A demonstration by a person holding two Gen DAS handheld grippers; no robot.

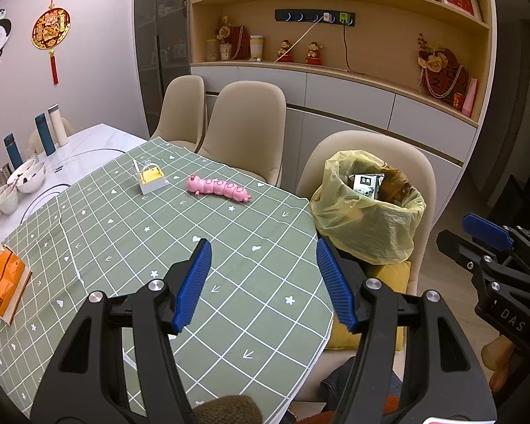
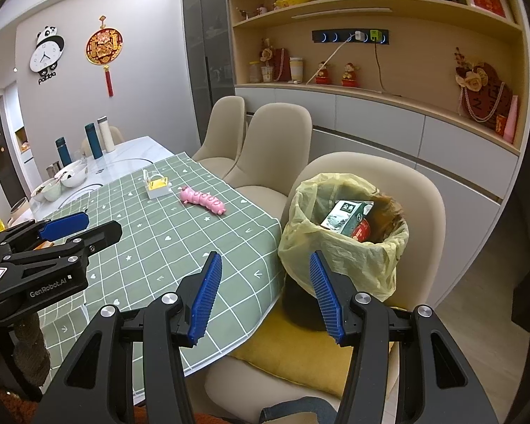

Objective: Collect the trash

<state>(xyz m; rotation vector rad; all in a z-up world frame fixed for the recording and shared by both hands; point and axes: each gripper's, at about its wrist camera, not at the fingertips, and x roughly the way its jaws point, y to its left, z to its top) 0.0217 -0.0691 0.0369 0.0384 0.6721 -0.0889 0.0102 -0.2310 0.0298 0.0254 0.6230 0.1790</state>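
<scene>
1. The left gripper (image 1: 263, 284) hangs over the near edge of the green checked tablecloth (image 1: 166, 233), its blue pads spread wide with nothing between them
2. The right gripper (image 2: 265, 295) sits beside it, nearer the chair, jaws likewise spread and empty
3. The bin with the yellow bag (image 2: 339, 247) stands upright on the yellow cushion (image 2: 293, 357) of the nearest chair, just off the table's edge; a green-and-white carton (image 2: 346, 215) and a red wrapper already lie inside
4. On the cloth, well apart from both grippers, lie a pink caterpillar toy (image 1: 218, 188) and a small white box with a yellow inside (image 1: 152, 178); whether either counts as trash I cannot tell
5. The toy's long axis runs diagonally, head toward the white box, tail toward the bin side
6. If it is next, I judge a pinch across its narrow body, square to that axis, would work best
7. Keep the bag mouth unobstructed for the drop
</scene>
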